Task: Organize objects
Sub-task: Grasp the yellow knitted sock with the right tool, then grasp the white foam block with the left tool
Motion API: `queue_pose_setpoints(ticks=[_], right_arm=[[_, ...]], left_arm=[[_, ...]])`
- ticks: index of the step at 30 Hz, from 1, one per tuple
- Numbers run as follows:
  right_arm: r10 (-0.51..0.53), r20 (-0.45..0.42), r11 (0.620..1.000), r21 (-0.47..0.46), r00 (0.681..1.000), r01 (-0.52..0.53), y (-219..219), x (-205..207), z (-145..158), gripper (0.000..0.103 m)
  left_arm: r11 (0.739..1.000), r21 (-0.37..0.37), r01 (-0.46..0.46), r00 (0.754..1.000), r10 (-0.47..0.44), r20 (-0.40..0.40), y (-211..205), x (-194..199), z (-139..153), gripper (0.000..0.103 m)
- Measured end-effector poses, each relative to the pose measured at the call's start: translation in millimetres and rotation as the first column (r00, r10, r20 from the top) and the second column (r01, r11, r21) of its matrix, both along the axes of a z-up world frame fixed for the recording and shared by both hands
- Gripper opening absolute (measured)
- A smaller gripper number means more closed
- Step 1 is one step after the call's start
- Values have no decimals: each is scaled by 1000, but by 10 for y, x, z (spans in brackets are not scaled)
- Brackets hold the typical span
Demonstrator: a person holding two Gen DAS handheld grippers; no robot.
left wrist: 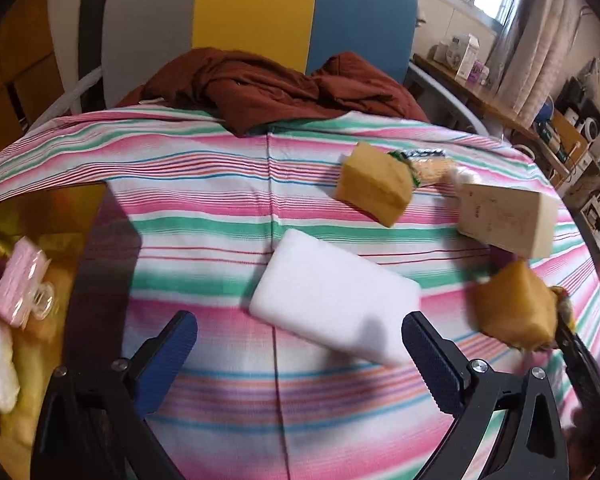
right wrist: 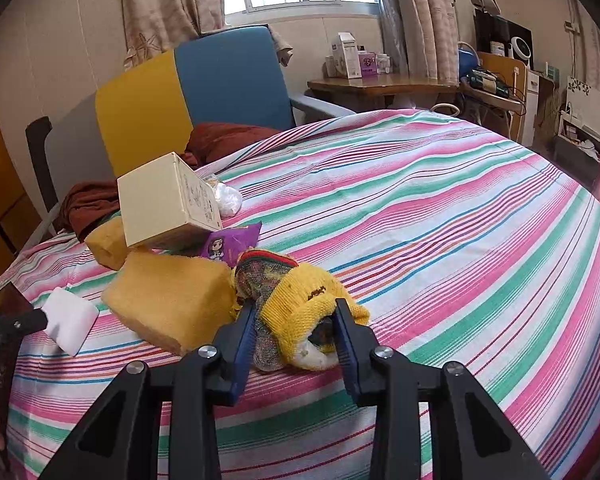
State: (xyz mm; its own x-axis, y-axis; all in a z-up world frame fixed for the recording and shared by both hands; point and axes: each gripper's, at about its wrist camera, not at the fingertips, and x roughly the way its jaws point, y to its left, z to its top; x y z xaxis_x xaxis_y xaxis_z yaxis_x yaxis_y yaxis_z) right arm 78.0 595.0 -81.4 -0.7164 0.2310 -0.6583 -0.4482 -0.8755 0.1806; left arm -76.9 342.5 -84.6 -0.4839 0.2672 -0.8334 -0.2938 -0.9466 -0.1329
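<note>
My left gripper (left wrist: 300, 334) is open above the striped bed, with a white foam block (left wrist: 332, 296) lying just ahead between its fingers. My right gripper (right wrist: 294, 322) is shut on a yellow knitted sock bundle (right wrist: 300, 300) resting on the bed. Beside the bundle lies a yellow sponge (right wrist: 172, 300); it also shows in the left wrist view (left wrist: 512, 308). A second yellow sponge (left wrist: 374, 184) lies farther back. A cream box (left wrist: 504, 216) sits at the right; in the right wrist view the cream box (right wrist: 156, 204) leans over a purple packet (right wrist: 228, 246).
A brown cloth (left wrist: 260, 88) is heaped at the bed's far edge, before a yellow and blue chair (left wrist: 300, 20). A dark tray (left wrist: 40, 220) at the left holds a pink packet (left wrist: 18, 280) and white items. A wooden desk (right wrist: 384, 82) stands beyond the bed.
</note>
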Motion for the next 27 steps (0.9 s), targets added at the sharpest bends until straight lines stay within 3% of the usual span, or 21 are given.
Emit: queue_pose_setpoints(ticks=[3, 10, 13, 15, 17, 19, 23, 27], right_arm=[[-1, -7, 1000, -6, 1000, 1, 15, 11, -12, 37], [1, -14, 1000, -8, 1000, -1, 16, 19, -26, 37], [1, -16, 1000, -10, 1000, -1, 22, 23, -28, 37], [0, -19, 1000, -11, 1000, -1, 27, 25, -28, 37], [0, -21, 1000, -13, 1000, -1, 29, 18, -31, 37], [1, -23, 1000, -14, 1000, -1, 41, 15, -29, 37], [1, -26, 1000, -16, 1000, -2, 57, 13, -33, 37], [2, -28, 1000, -19, 1000, -3, 69, 11, -33, 37]], left_arm=[[1000, 15, 19, 999, -20, 42, 24, -125, -93, 103], [972, 211, 103, 989, -122, 79, 123, -258, 4, 103], [957, 274, 93, 989, -121, 85, 143, -270, 112, 103], [969, 220, 115, 991, -127, 40, 205, -210, 181, 103], [993, 79, 86, 996, -87, 7, 257, -162, 191, 103], [999, -21, 37, 999, -36, 40, 266, -138, 125, 103], [996, 83, -12, 985, -3, 173, 301, -81, 39, 103], [998, 51, 33, 992, -39, 122, 548, -187, 93, 103]])
